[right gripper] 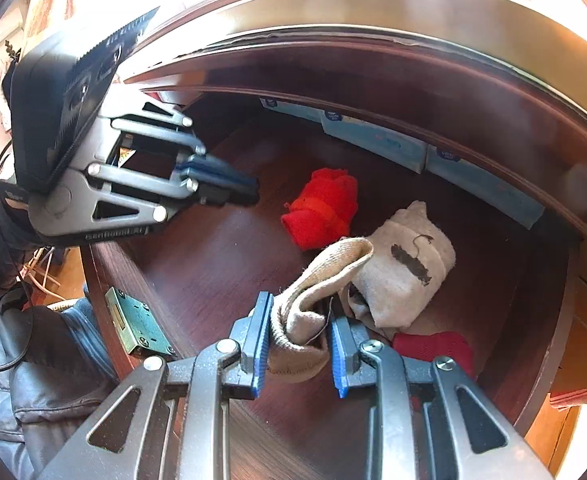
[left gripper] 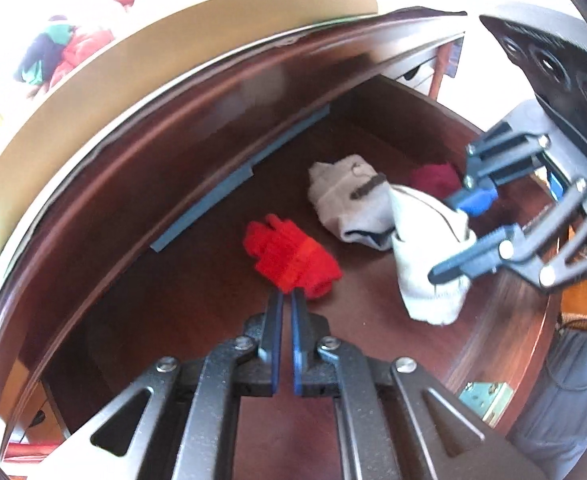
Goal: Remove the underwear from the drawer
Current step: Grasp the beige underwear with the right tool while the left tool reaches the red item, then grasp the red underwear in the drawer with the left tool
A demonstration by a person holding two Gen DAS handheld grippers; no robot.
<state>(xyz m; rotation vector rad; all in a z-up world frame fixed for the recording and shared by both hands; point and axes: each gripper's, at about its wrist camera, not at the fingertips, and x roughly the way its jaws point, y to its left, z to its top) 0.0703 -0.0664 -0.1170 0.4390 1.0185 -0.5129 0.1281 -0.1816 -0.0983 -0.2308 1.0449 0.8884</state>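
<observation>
Underwear lies loose on the floor of the open dark-wood drawer (right gripper: 197, 276): a red knitted piece (right gripper: 323, 208) near the middle, a folded pale grey piece (right gripper: 409, 276) with a dark mark on it, and a dark red piece (right gripper: 437, 350) in the corner beside the right gripper. The right gripper (right gripper: 299, 350) is clamped on the ribbed edge of another pale grey garment (right gripper: 317, 280), which bunches between its blue pads and drapes toward the folded piece. In the left wrist view this garment (left gripper: 429, 248) hangs from the right gripper's fingers. The left gripper (left gripper: 287, 298) has its jaws fully closed with nothing between them, its tips just at the near edge of the red piece (left gripper: 291, 256). Pale blue boxes (right gripper: 377, 142) line the back wall of the drawer; round logos show on them, but the print is too blurred to read. Embossed lettering runs along the left gripper's frame, also illegible. A brass lock plate (right gripper: 133, 322) sits on the drawer's front.
</observation>
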